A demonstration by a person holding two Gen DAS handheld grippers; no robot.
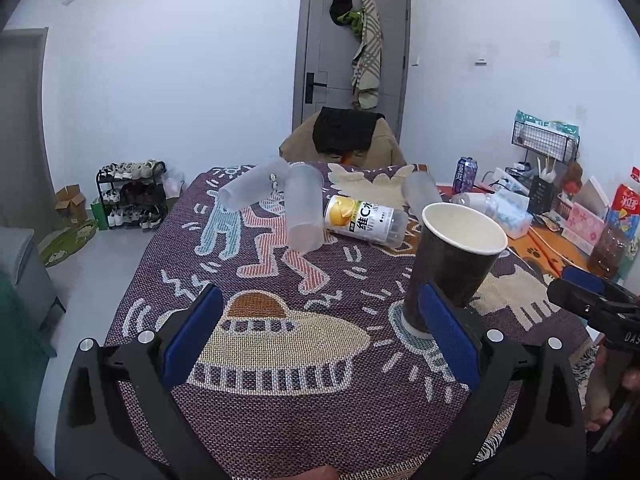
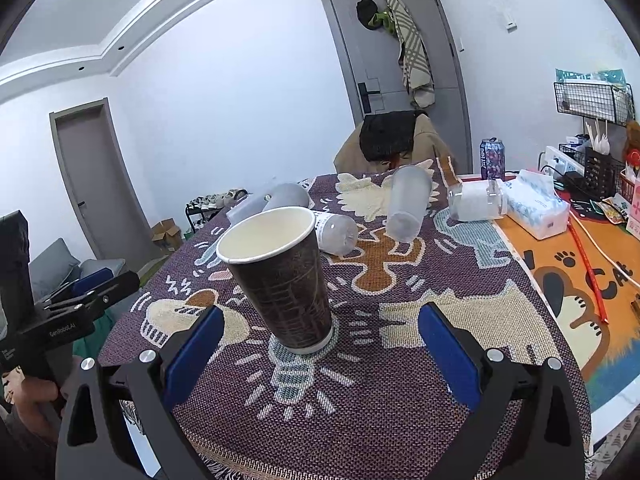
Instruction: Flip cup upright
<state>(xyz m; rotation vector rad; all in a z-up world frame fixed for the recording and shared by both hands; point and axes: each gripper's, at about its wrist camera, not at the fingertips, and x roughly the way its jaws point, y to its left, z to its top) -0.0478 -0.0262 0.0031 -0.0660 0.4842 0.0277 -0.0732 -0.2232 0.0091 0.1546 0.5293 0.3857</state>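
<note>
Cup (image 2: 280,276) upright, dark brown outside, white inside, mouth up.

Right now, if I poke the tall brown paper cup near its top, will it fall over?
Probably yes. The brown paper cup stands upright, tall, on a narrow base with a wide mouth, so it looks tippy. It looks empty inside, so likely light. The woven tablecloth may grip its base, favouring tipping over sliding.

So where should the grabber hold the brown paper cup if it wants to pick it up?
Probably around the middle of the brown paper cup, coming in level from the near side with the right gripper, whose open jaws already face it. The cup stands upright, mouth up, and narrows toward its base, so a mid-wall squeeze should hold. Go gently, since paper walls may crush.
</note>
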